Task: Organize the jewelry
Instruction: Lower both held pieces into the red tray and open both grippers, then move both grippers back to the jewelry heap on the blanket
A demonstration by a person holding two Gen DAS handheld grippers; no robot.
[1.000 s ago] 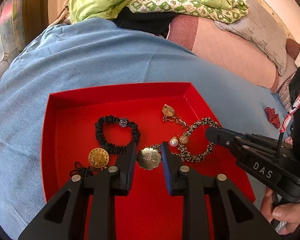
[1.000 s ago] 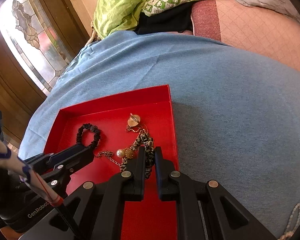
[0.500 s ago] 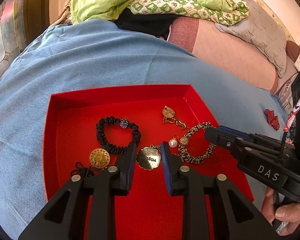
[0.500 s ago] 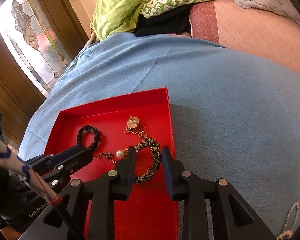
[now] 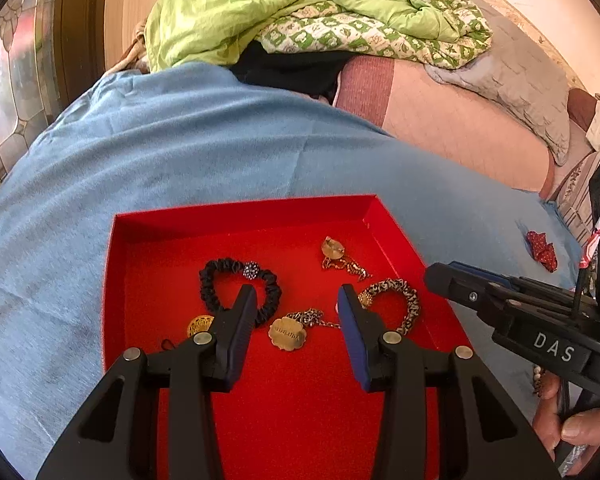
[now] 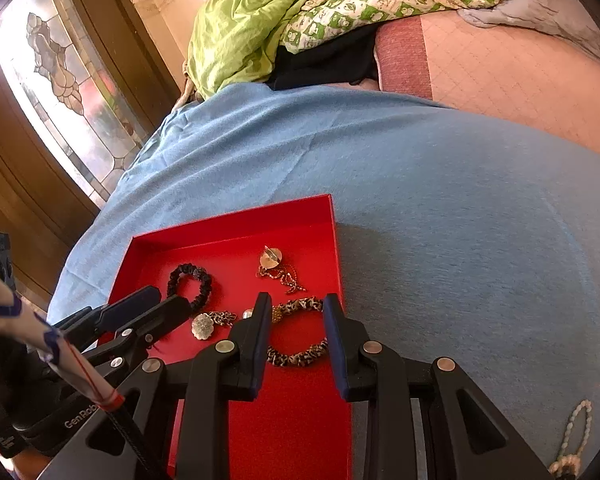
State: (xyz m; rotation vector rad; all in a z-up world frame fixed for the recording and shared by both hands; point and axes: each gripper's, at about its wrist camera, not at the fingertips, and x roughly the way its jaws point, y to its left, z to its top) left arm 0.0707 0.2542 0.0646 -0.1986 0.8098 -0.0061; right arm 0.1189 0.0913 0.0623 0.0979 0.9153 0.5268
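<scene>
A red tray (image 5: 236, 216) (image 6: 228, 228) lies on a blue cloth and holds jewelry. In it are a black scrunchie bracelet (image 5: 274, 292) (image 6: 202, 280), a gold pendant on a chain (image 5: 288, 334) (image 6: 202, 326), a leopard-print bracelet (image 5: 412, 304) (image 6: 298, 358), a gold earring (image 5: 334, 250) (image 6: 274, 262) and a gold round brooch (image 5: 198, 324). My left gripper (image 5: 296, 296) is open and empty above the pendant. My right gripper (image 6: 296, 304) is open and empty over the leopard bracelet.
A red bow (image 5: 542, 246) lies on the blue cloth (image 5: 180, 148) right of the tray. A pale bead bracelet (image 6: 576, 436) lies on the cloth at lower right. Green bedding (image 5: 300, 8) and a pillow (image 5: 516, 80) are piled behind. A stained-glass window (image 6: 60, 80) is at left.
Both grippers have opened wider and drawn back a little. The leopard bracelet, held shut in the right gripper a second ago, now lies free in the tray.
</scene>
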